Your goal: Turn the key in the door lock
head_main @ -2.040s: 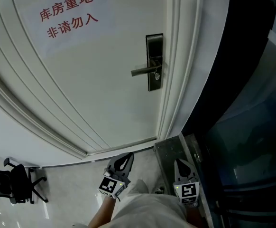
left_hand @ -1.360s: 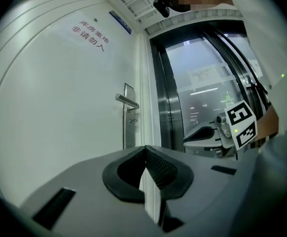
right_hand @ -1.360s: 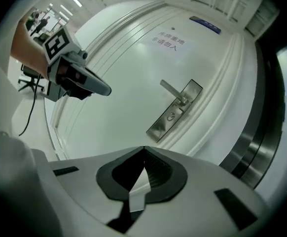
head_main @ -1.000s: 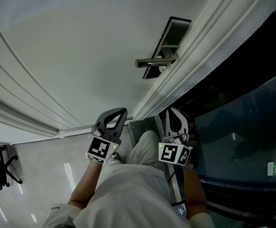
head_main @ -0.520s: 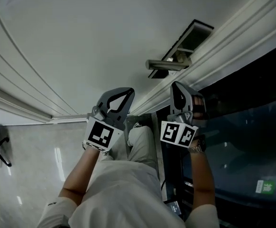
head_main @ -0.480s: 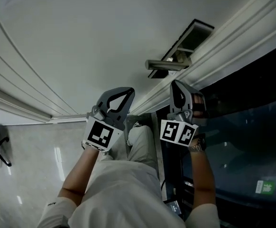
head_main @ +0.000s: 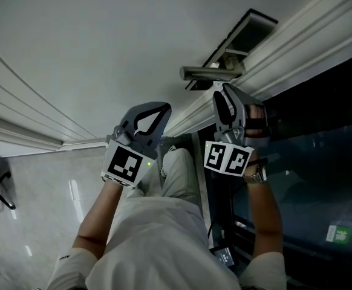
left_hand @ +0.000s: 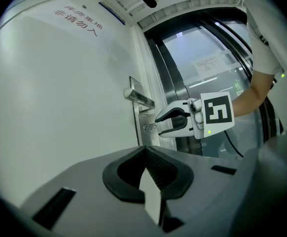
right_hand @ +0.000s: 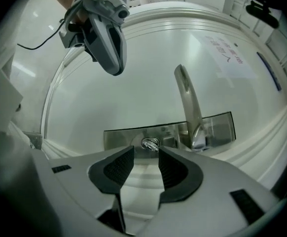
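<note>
Both grippers have risen toward the one handle (head_main: pixel 207 73), upper right. The right gripper (right_hand: pixel 146 154) has just opened its jaws, the one key (right_hand: pixel 151 143) ungripped at their tips, its blade hidden. The left gripper (left_hand: pixel 144 149) is closed and empty.

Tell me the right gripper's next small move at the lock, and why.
Probably ease the right gripper forward until its pads flank the key, then close. Its jaws have just been opening and hold nothing; the key sticks out of the lock plate just beyond the tips, in line with the gap.
</note>
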A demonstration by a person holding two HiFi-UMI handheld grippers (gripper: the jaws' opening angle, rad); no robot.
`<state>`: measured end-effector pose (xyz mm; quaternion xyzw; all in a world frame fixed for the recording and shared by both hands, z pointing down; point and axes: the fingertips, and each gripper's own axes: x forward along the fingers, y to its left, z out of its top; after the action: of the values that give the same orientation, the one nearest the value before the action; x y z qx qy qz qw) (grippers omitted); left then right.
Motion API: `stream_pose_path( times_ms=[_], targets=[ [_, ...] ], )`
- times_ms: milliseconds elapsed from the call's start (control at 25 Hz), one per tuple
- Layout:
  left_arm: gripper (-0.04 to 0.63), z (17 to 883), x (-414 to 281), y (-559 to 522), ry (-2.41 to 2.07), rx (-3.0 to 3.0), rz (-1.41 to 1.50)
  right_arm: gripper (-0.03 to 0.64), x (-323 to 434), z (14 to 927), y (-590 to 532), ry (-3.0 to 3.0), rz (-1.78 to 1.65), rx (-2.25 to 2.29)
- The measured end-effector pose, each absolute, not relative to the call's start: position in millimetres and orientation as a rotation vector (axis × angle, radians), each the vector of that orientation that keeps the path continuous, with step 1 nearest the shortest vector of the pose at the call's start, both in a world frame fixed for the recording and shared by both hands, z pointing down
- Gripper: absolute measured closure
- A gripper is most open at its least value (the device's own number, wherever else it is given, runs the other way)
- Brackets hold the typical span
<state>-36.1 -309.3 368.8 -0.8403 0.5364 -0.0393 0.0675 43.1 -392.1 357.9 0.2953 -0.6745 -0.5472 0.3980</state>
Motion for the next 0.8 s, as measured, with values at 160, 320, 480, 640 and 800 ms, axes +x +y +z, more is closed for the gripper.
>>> stream_pose_path(
  times_ms=[160, 320, 480, 640, 800],
  targets=[
    [0.592, 371, -33, -310, 1.623, -2.555, -0.090, 0.485, 40, 360, -395, -1.640, -1.440, 0.737],
    [0.592, 368, -33, -311, 1.603, -2.541, -0.095, 0.485, 32, 357, -401, -1.603, -1.476, 0.752],
    [0.592, 369, -34, -311, 1.594, -2.533, -0.107, 0.485, 27, 355, -409, -1.640, -1.454, 0.797],
    [0.592, 375, -37, -310, 1.629, -2.558, -0.087, 0.506, 26, 351, -408, -1.712, -1.398, 0.862],
    [0.592, 378, -38, -310, 1.639, -2.567, -0.079, 0.587, 25, 348, -406, -1.774, -1.334, 0.917]
  ],
)
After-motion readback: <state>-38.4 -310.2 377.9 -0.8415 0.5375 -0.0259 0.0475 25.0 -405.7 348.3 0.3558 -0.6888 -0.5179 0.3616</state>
